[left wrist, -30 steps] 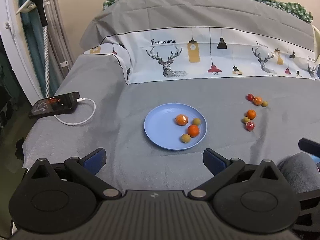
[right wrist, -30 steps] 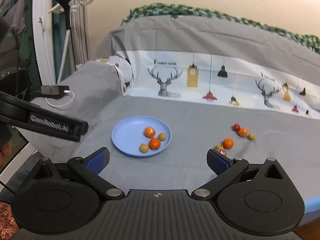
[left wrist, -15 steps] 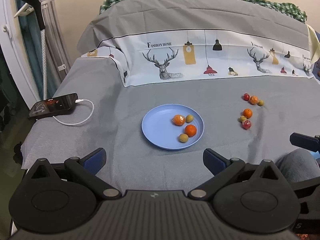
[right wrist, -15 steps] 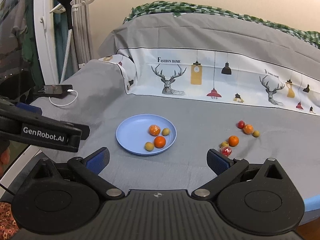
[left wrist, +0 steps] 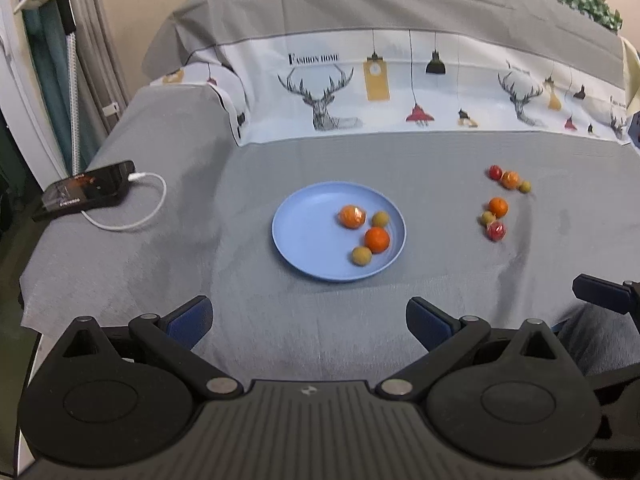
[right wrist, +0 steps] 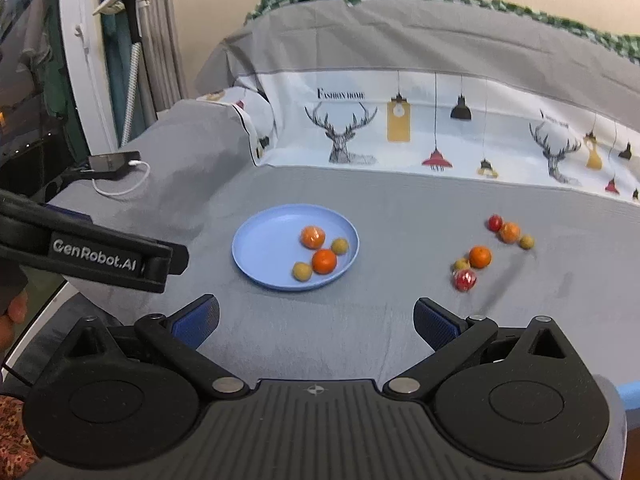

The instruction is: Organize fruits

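Observation:
A blue plate point(left wrist: 304, 216) point(right wrist: 260, 240) lies mid-bed and holds two orange fruits point(left wrist: 377, 239) point(right wrist: 323, 261) and two small yellow-green ones. Several loose fruits lie on the grey cover to its right: an orange one point(left wrist: 498, 207) point(right wrist: 479, 256), a wrapped red one point(left wrist: 496, 231) point(right wrist: 465, 280), and a red, orange and green trio point(left wrist: 510, 179) point(right wrist: 509, 232) farther back. My left gripper point(left wrist: 309, 316) is open and empty, near the bed's front edge before the plate. My right gripper point(right wrist: 316, 316) is open and empty, also short of the plate.
A phone point(left wrist: 86, 191) on a white charging cable point(left wrist: 136, 216) lies at the bed's left edge. A printed pillow strip point(left wrist: 400, 92) and grey pillow rise at the back. The left gripper's body point(right wrist: 92, 256) crosses the right wrist view at left. A curtain and pole stand far left.
Both grippers moved forward and slightly nearer the bed; the plate and loose fruits appear closer. Nothing was grasped, and the fruits have not moved.

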{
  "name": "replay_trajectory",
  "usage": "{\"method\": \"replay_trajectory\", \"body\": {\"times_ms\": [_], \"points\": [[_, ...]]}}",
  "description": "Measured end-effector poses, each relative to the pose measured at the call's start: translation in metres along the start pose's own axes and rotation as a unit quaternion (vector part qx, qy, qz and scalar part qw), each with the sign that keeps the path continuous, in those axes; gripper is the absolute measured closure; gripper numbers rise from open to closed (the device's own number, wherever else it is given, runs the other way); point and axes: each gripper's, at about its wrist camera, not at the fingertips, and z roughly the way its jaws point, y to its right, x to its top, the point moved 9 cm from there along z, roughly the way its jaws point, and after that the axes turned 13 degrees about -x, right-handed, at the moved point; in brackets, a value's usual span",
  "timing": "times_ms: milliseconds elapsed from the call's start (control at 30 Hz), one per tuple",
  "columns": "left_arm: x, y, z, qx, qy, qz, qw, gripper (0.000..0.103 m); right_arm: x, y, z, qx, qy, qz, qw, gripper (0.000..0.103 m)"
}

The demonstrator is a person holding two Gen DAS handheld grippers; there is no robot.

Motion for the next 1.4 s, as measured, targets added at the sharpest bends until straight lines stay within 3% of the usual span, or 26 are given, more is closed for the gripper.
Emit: {"method": "replay_trajectory", "body": {"times_ms": [200,300,567,733,1000,1100,1200,1400], "points": [[0.001,-0.003,0.017,0.010,-0.019,0.005,0.9998,0.000,-0.001,0.013,0.017,-0.007,-0.014,0.023,1.000,0.001],[0.011,-0.006,0.025,0.019,-0.019,0.005,0.9996,0.000,0.006,0.029,0.023,-0.033,-0.005,0.037,0.999,0.001],[0.056,0.005,0.048,0.009,-0.013,-0.001,0.9999,0.000,0.050,0.087,0.026,-0.100,0.070,0.065,0.990,0.001],[0.079,0.025,0.072,-0.007,-0.018,0.002,0.9998,0.000,0.051,0.134,0.059,-0.144,0.054,0.092,0.984,0.001],[0.105,0.049,0.122,-0.016,-0.048,0.000,0.9987,0.000,0.033,0.199,0.137,-0.207,0.009,0.119,0.971,0.001],[0.115,0.051,0.132,-0.007,-0.050,0.004,0.9987,0.000,0.031,0.224,0.190,-0.238,-0.010,0.146,0.960,0.001],[0.117,0.046,0.142,0.011,-0.060,0.007,0.9981,0.000,0.028,0.228,0.257,-0.236,-0.060,0.142,0.960,0.001],[0.119,0.034,0.179,0.042,-0.102,0.003,0.9939,0.000,0.036,0.242,0.328,-0.278,-0.021,0.108,0.954,0.001]]}}
